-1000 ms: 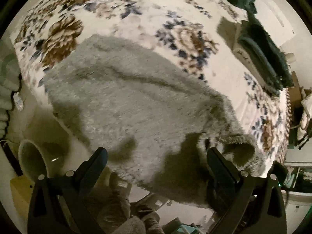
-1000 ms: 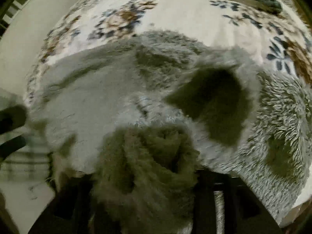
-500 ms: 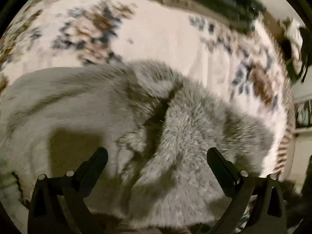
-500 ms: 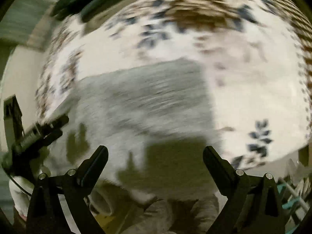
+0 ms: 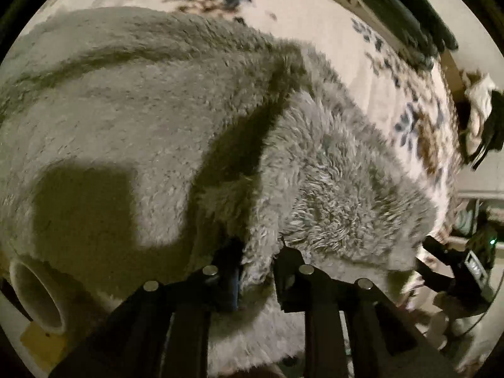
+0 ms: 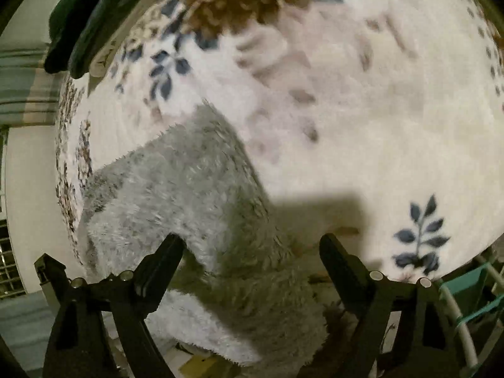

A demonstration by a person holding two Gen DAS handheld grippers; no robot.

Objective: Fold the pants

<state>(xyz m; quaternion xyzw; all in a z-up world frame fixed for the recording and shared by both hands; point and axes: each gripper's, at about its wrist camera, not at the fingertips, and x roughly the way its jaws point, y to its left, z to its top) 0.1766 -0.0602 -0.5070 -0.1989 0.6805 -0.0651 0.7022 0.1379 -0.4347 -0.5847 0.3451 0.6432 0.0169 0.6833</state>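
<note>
Grey fluffy pants (image 5: 132, 132) lie spread on a floral blanket (image 5: 371, 72), with a raised fold running down the middle. My left gripper (image 5: 260, 267) points steeply down at the near end of that fold; its jaws are closing and the pile is pinched between the two fingers. In the right wrist view a corner of the pants (image 6: 176, 182) reaches onto the blanket (image 6: 362, 119). My right gripper (image 6: 252, 252) hovers over the pants' near edge. Its jaws stand wide, closing slightly, with fabric below and between them and the pads clear of it.
Dark green folded clothes (image 5: 403, 15) lie at the blanket's far edge, also seen in the right wrist view as dark green clothes (image 6: 82, 22). A pale tube (image 5: 34, 299) sits off the near left edge. A teal rack (image 6: 472, 296) stands at the lower right.
The left gripper came down onto the pants' fold and closed from wide open onto it. The right gripper let go of a bunch of pants and swung over to the pants' corner.
</note>
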